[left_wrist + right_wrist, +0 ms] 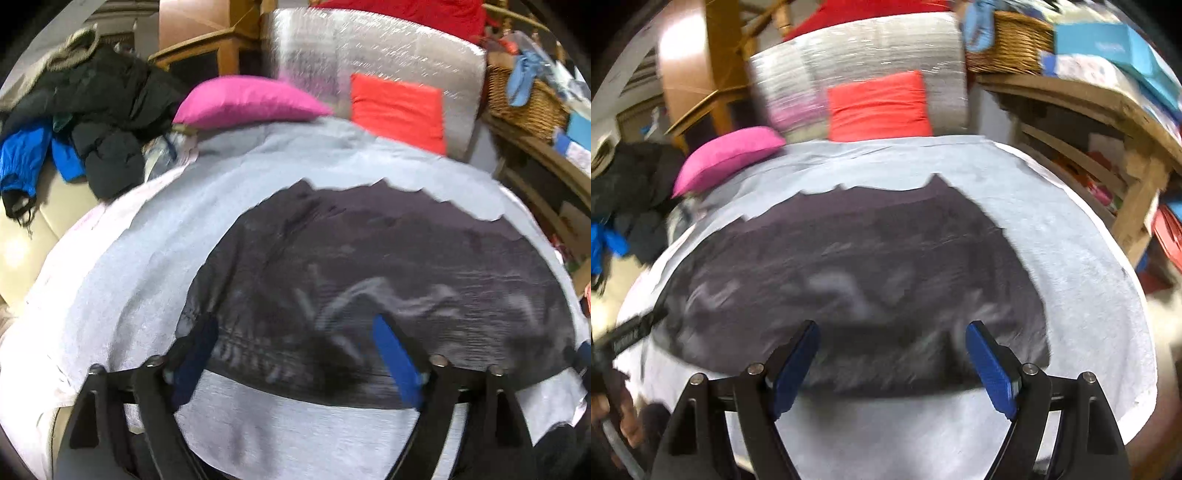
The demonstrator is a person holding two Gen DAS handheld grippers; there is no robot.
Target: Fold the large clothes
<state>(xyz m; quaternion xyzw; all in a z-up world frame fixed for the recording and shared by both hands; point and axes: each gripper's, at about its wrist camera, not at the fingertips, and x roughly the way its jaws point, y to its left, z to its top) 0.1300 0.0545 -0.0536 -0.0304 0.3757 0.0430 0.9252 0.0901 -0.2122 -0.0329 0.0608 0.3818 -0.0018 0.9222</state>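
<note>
The dark garment [369,295] lies spread flat on the pale sheet [147,277], filling the centre of both my views, its near edge running right between my fingers. In the left wrist view, my left gripper [299,358] stands wide apart at the bottom of the frame, its blue pads [397,363] over the garment's near hem, gripping nothing. In the right wrist view, my right gripper [892,363] is likewise spread, blue pads [990,369] at either side of the garment's [849,277] lower edge, empty; I cannot tell whether the tips touch the cloth. The garment is charcoal-black with a smeared pale print across its middle, too blurred to read. Its far edge is ragged and uneven against the sheet [1071,258].

Beyond it, in the upper middle of the frame, a red cushion [399,109] leans on a silvery padded backrest [369,48], with a pink cushion [247,101] to its left. A heap of black and blue clothes [92,122] sits in the upper left. A wicker basket [524,99] rests at the upper right on a wooden shelf [1108,110].
</note>
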